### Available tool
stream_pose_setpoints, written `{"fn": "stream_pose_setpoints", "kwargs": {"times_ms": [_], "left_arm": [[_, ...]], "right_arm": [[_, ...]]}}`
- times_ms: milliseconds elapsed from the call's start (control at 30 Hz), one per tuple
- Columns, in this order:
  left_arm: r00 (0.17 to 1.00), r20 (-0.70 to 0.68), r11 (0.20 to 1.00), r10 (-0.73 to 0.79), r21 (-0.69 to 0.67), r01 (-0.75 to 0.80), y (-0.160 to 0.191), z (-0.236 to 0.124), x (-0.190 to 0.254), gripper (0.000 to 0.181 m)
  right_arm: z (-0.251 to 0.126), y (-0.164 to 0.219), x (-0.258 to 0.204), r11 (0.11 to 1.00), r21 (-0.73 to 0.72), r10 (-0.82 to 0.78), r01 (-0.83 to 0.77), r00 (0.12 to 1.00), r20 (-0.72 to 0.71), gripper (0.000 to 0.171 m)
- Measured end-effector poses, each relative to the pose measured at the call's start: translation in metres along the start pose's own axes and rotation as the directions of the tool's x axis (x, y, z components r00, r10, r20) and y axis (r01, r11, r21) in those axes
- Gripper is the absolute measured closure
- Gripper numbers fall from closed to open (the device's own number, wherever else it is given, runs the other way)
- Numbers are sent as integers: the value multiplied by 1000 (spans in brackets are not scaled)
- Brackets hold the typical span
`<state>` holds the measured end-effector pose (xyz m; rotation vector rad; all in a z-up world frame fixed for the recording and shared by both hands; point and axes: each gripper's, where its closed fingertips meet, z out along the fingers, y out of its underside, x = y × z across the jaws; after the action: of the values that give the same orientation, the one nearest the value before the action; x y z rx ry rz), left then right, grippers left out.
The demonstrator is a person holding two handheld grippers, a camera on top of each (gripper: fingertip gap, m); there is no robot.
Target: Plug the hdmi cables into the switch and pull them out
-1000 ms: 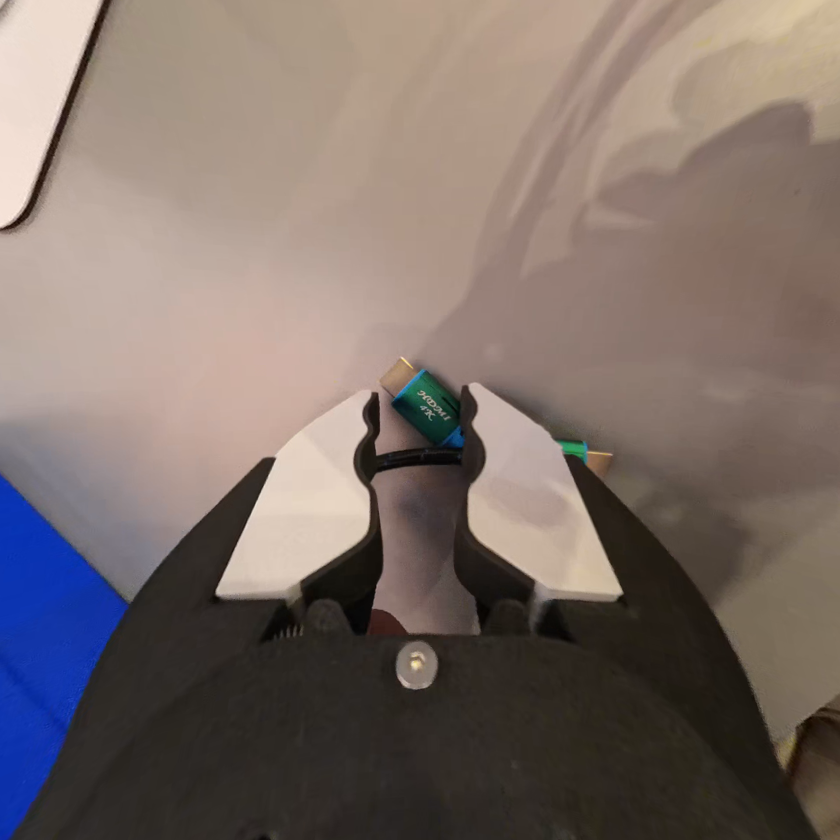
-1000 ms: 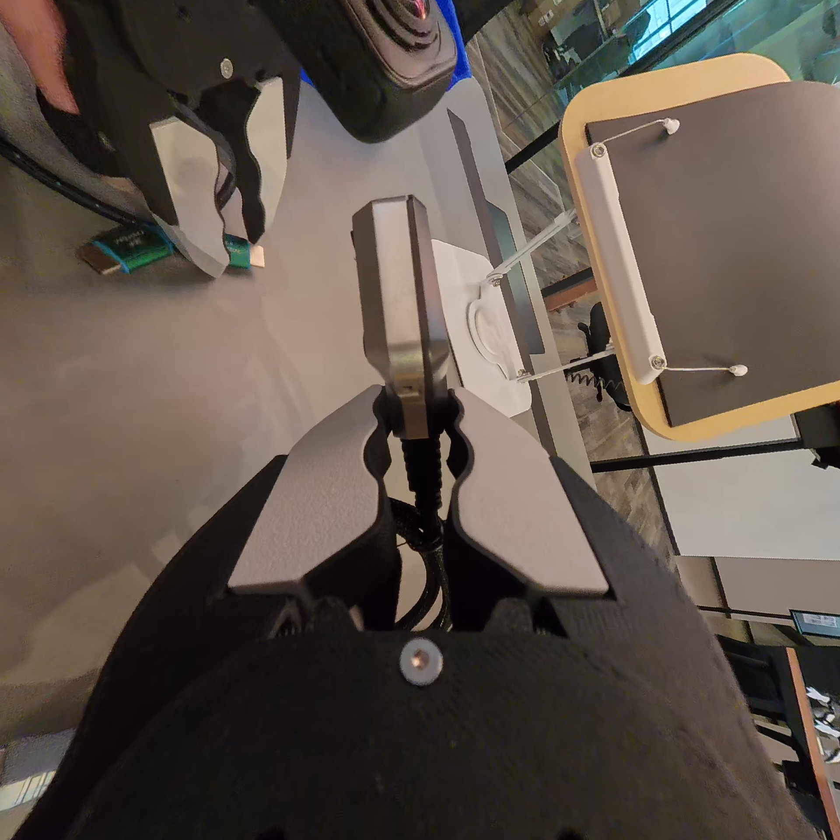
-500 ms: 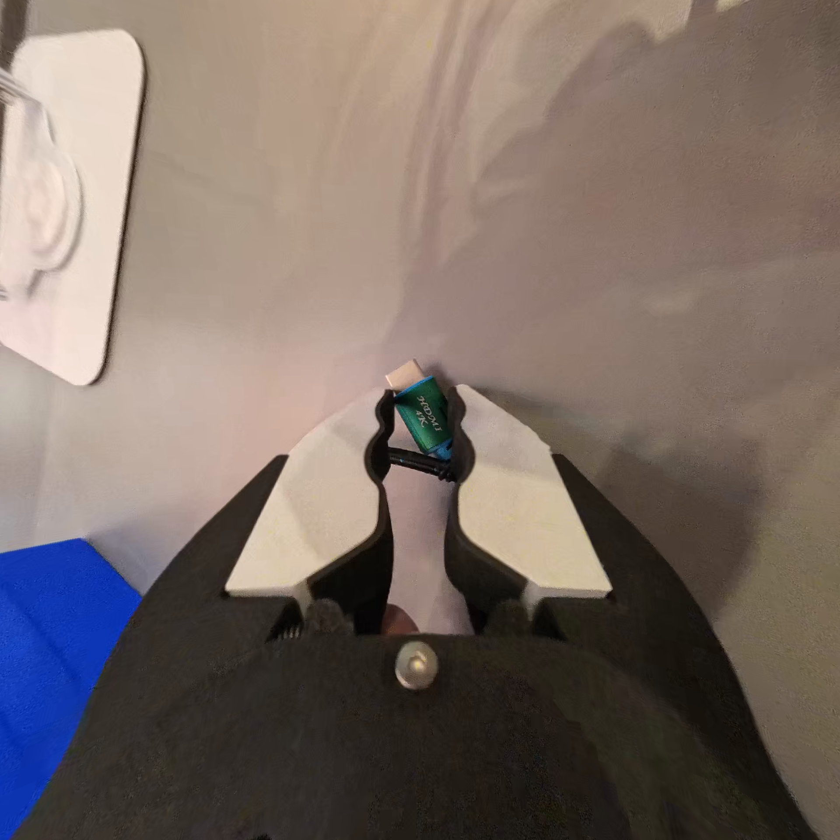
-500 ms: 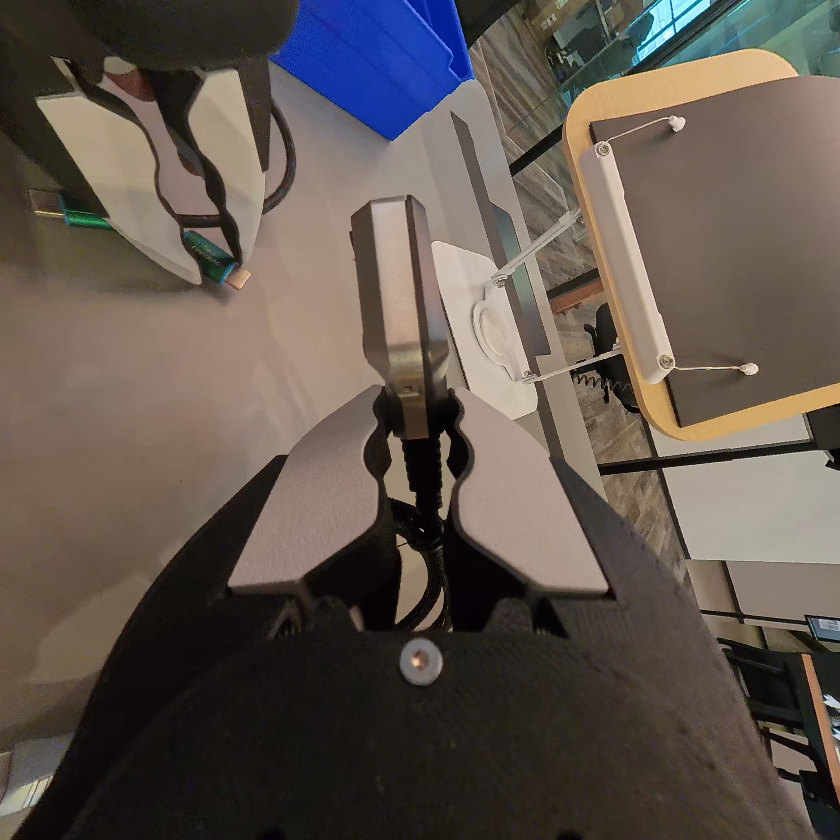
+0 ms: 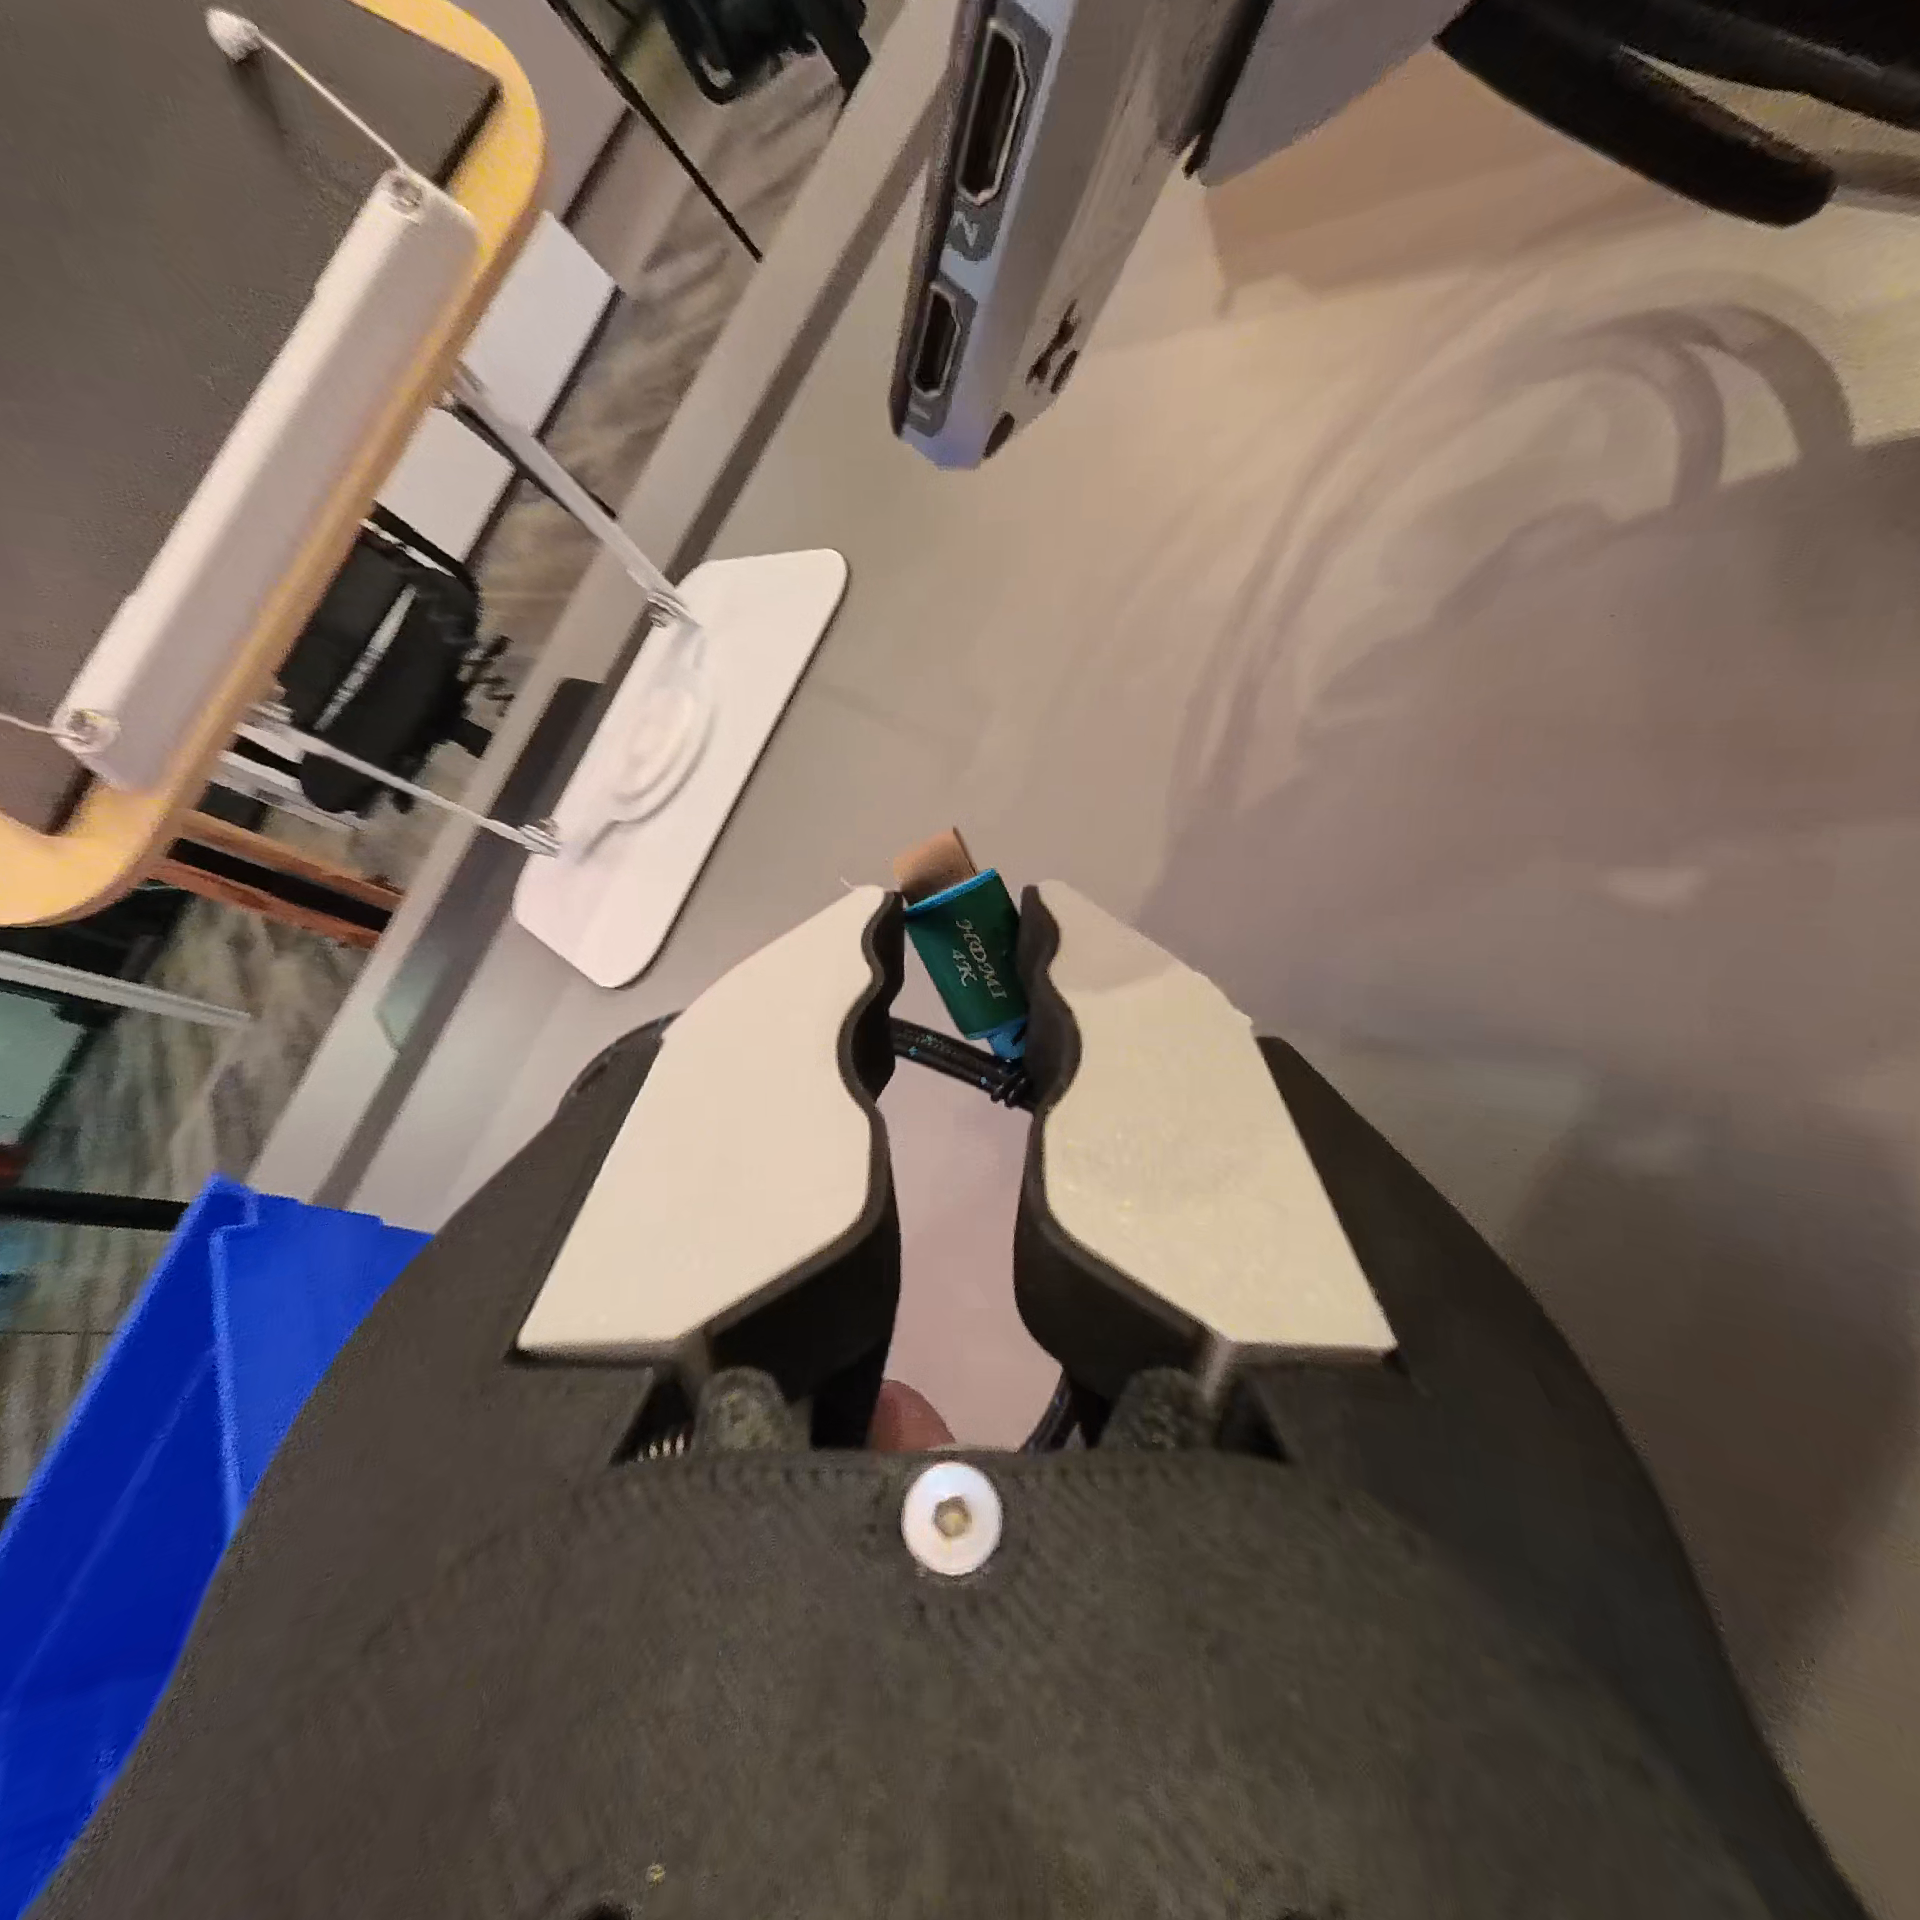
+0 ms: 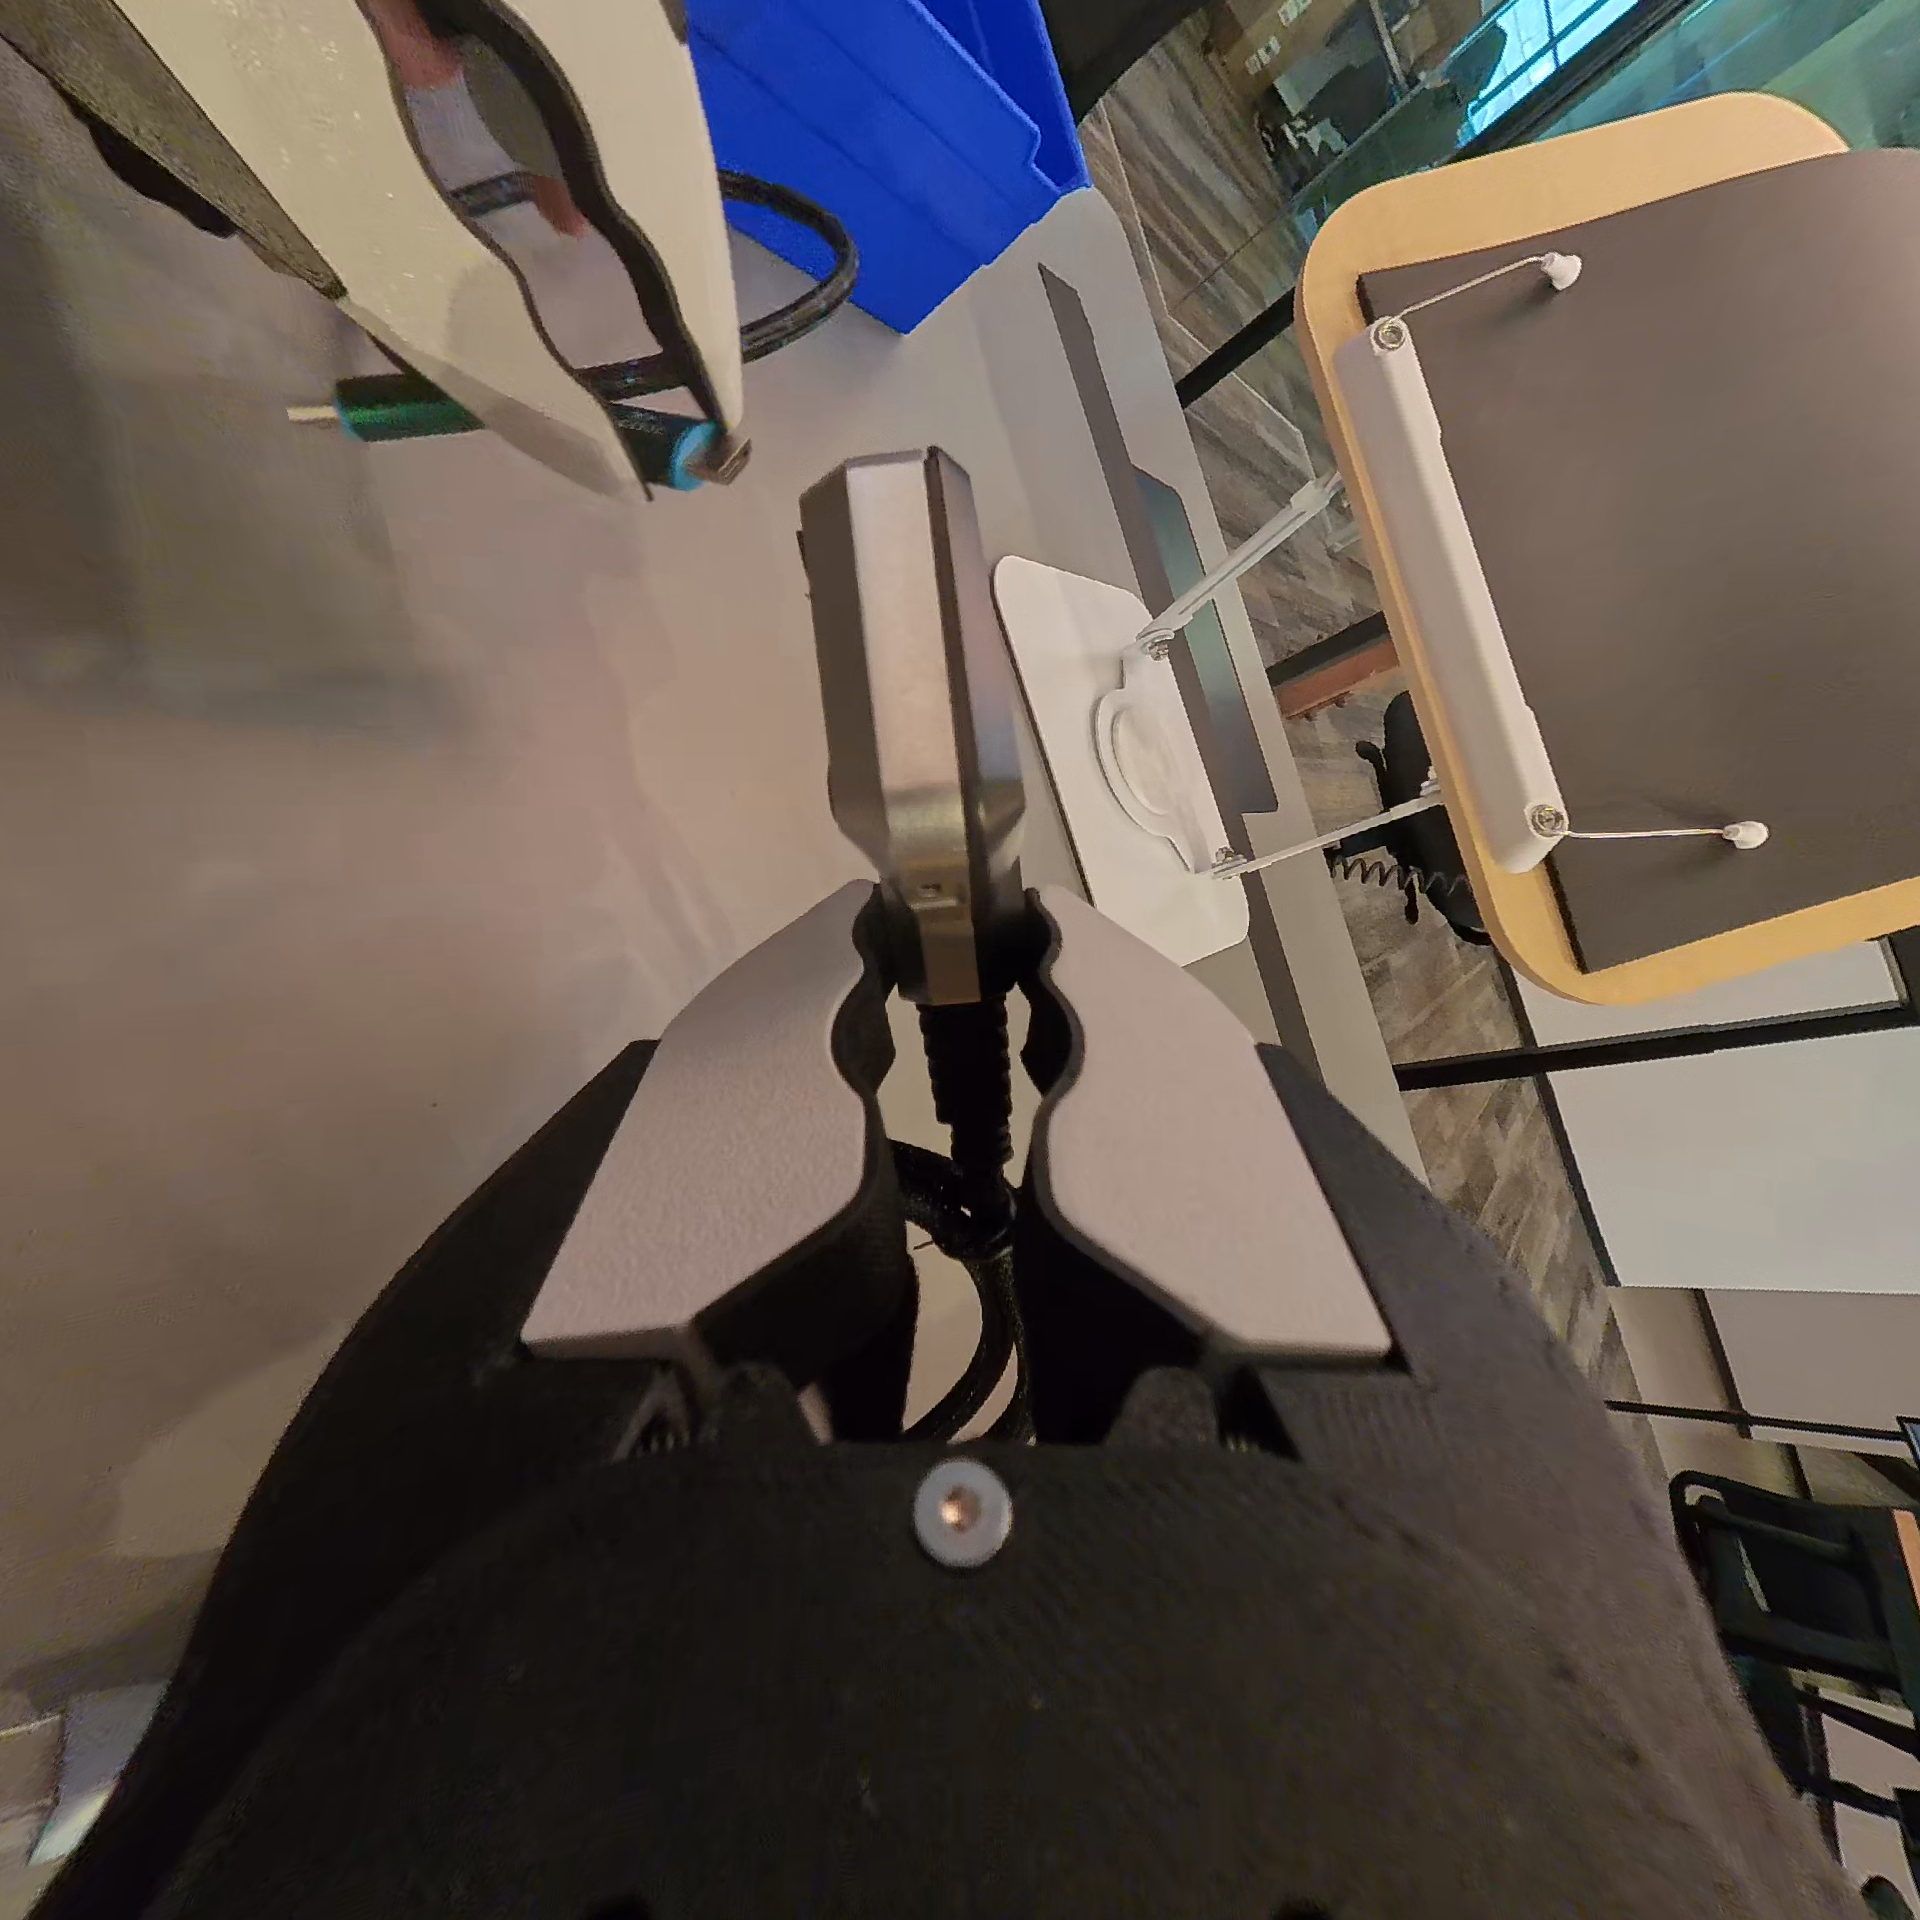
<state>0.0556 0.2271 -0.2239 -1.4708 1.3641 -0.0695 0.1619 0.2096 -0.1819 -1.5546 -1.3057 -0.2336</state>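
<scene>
My left gripper (image 5: 956, 906) is shut on a green HDMI plug (image 5: 964, 971), whose metal tip sticks out past the fingertips and whose black cable (image 5: 940, 1049) runs back between the fingers. It is held above the grey table (image 5: 1403, 727). My right gripper (image 6: 951, 920) is shut on the cable end of the grey HDMI switch (image 6: 904, 707) and holds it in the air. In the left wrist view the switch (image 5: 997, 229) hangs ahead with two open ports facing the plug. In the right wrist view the left gripper (image 6: 677, 449) holds the plug (image 6: 700, 463) just left of the switch's far end. A second green plug (image 6: 400, 410) lies on the table.
A blue bin (image 5: 125, 1507) stands at the table's left side and also shows in the right wrist view (image 6: 883, 135). A white stand base (image 5: 686, 758) with thin rods holds a dark, wood-rimmed board (image 5: 208, 343) by the table edge. A loop of black cable (image 6: 810, 281) lies near the bin. Left tips to right tips: about 12 centimeters.
My left gripper has shut on the green plug, lifted it off the table and swung it toward the switch, which now shows in its view. The right gripper and switch have stayed put.
</scene>
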Motion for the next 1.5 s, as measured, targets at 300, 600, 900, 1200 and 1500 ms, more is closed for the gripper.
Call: {"fn": "stream_pose_setpoints", "kwargs": {"times_ms": [300, 600, 900, 1200, 1500], "left_arm": [[953, 299, 986, -59, 166, 9, -34, 4, -43, 161], [798, 245, 774, -550, 507, 378, -47, -5, -85, 161], [795, 279, 842, -539, 212, 496, 22, -29, -33, 158], [970, 128, 916, -205, -326, 236, 54, -13, -15, 135], [988, -138, 837, -75, -547, -13, 90, 25, -9, 145]], "right_arm": [[0, -1, 0, 1000, 3, 14, -14, 1000, 1, 150], [-3, 2, 3, 1000, 4, 28, -28, 1000, -8, 150], [-2, 1, 2, 1000, 10, 30, -30, 1000, -3, 150], [-2, -2, -1, 1000, 9, 23, -23, 1000, 9, 150], [-3, -1, -1, 999, 14, 30, -30, 999, 14, 150]]}}
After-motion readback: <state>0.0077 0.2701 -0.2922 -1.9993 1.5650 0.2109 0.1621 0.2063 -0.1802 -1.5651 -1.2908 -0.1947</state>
